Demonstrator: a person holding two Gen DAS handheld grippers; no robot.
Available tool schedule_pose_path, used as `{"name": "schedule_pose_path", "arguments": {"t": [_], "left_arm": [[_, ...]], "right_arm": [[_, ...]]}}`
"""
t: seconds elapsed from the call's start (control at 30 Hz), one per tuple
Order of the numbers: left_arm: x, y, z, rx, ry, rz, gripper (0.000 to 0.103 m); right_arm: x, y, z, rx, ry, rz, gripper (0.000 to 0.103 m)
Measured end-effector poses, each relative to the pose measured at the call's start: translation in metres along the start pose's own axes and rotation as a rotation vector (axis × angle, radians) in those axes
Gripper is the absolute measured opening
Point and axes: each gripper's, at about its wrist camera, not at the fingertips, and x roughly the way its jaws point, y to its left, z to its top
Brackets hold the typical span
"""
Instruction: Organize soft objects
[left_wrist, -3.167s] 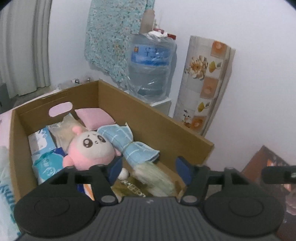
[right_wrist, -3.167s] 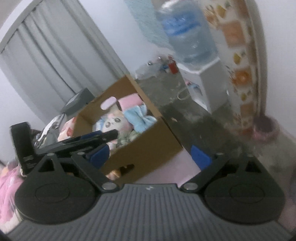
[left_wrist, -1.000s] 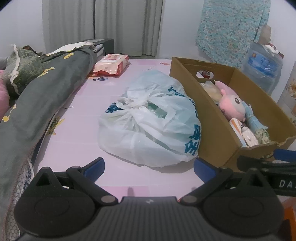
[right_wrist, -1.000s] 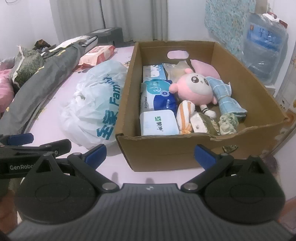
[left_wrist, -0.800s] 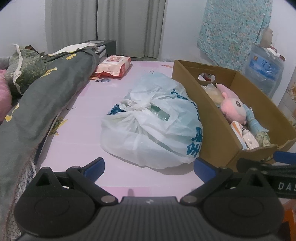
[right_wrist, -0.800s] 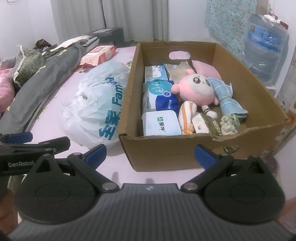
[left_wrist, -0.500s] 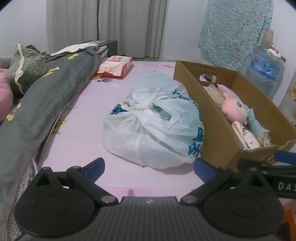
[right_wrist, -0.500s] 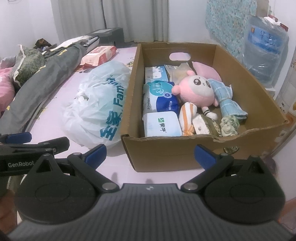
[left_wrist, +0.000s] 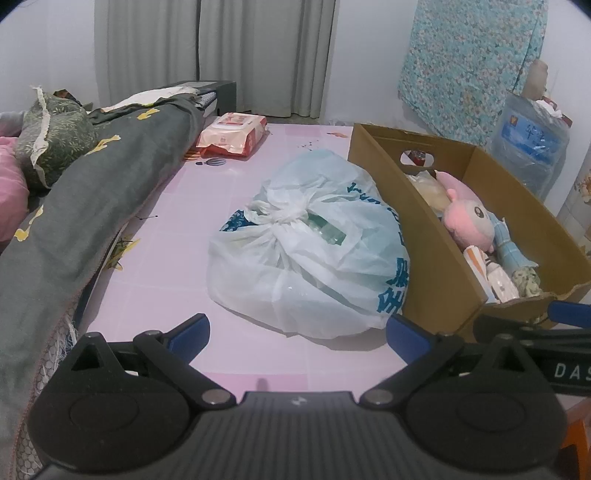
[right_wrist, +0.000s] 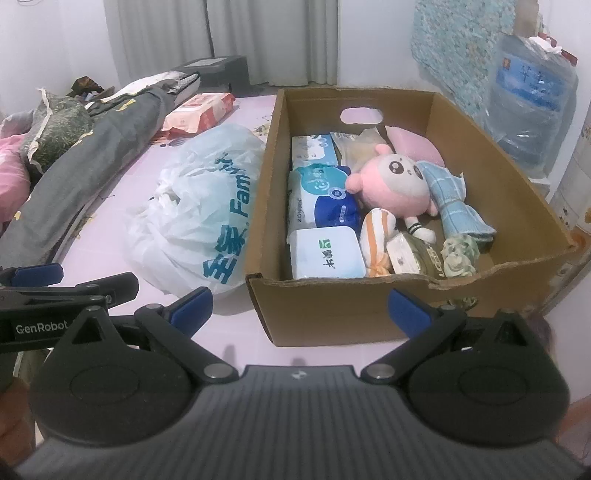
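Note:
A cardboard box (right_wrist: 369, 314) stands on the pink bed surface and holds a pink plush toy (right_wrist: 391, 184), a blue checked cloth (right_wrist: 450, 199), tissue packs (right_wrist: 325, 251), a pink pillow (right_wrist: 413, 144) and other soft items. The same cardboard box (left_wrist: 424, 236) sits at the right of the left wrist view. A tied white plastic bag (left_wrist: 306, 251) lies just left of it; that plastic bag (right_wrist: 199, 214) also shows in the right wrist view. My left gripper (left_wrist: 297, 332) is open and empty, short of the bag. My right gripper (right_wrist: 299, 306) is open and empty before the box's near wall.
A grey quilt (left_wrist: 81, 206) and a green pillow (left_wrist: 55, 136) lie along the left. A pack of wipes (left_wrist: 232, 133) rests at the far end of the bed. A water jug (right_wrist: 528, 103) stands by the wall right of the box. Curtains hang behind.
Since 3.2 s ago both grippers have drawn back from over the box to the bed's near side. Over the last second the views hardly shift; both stay open.

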Motion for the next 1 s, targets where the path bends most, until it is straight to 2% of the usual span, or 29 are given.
{"name": "schedule_pose_path", "arguments": {"t": [1.0], "left_arm": [[0.004,-0.0025,-0.0011,0.001,0.012,0.007,0.101]], "right_arm": [[0.0067,-0.0044,-0.0018,0.006,0.019,0.013,0.102]]}}
